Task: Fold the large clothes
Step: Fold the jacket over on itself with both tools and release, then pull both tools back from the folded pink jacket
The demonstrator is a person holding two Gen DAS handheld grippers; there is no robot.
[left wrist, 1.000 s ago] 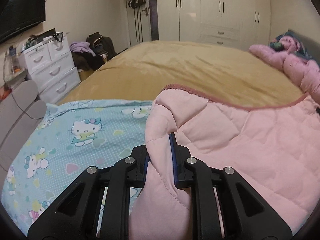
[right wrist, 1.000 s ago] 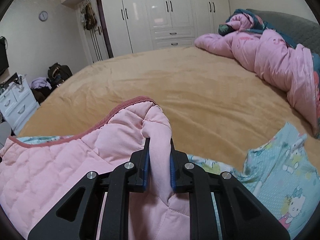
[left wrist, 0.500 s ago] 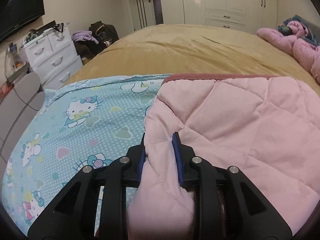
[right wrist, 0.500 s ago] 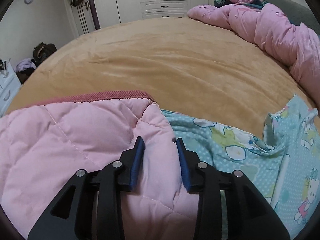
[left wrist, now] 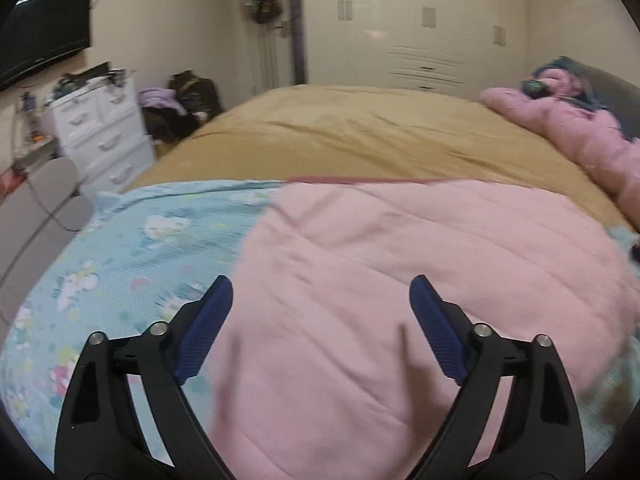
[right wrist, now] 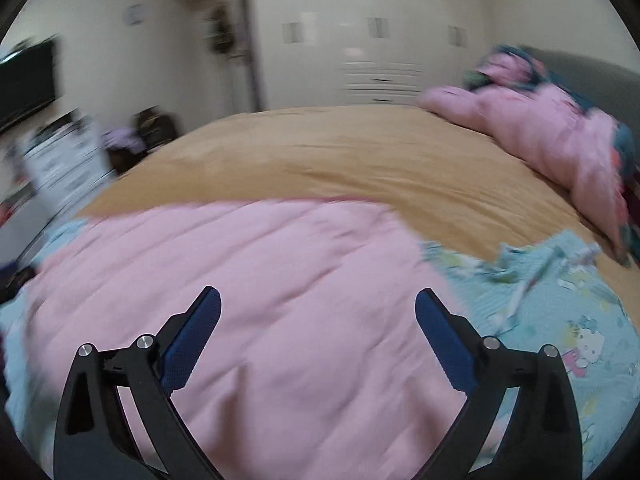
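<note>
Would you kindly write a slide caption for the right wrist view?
Right gripper, jaws just opened, above the pink quilted fold laid on the cartoon-print sheet.

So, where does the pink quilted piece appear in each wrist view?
Left wrist: pink quilted piece fills centre and lower right, the blue cartoon sheet on its left.
Right wrist: it fills centre and lower left, the sheet on its right.
Shared landmark: white wardrobe.

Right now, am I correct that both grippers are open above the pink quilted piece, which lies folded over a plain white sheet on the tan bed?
Not quite: the fabric under the pink quilted piece is a light blue cartoon-print fabric, not plain white, as the left wrist view shows. The left gripper and right gripper are indeed open above it, on the tan bed.
</note>
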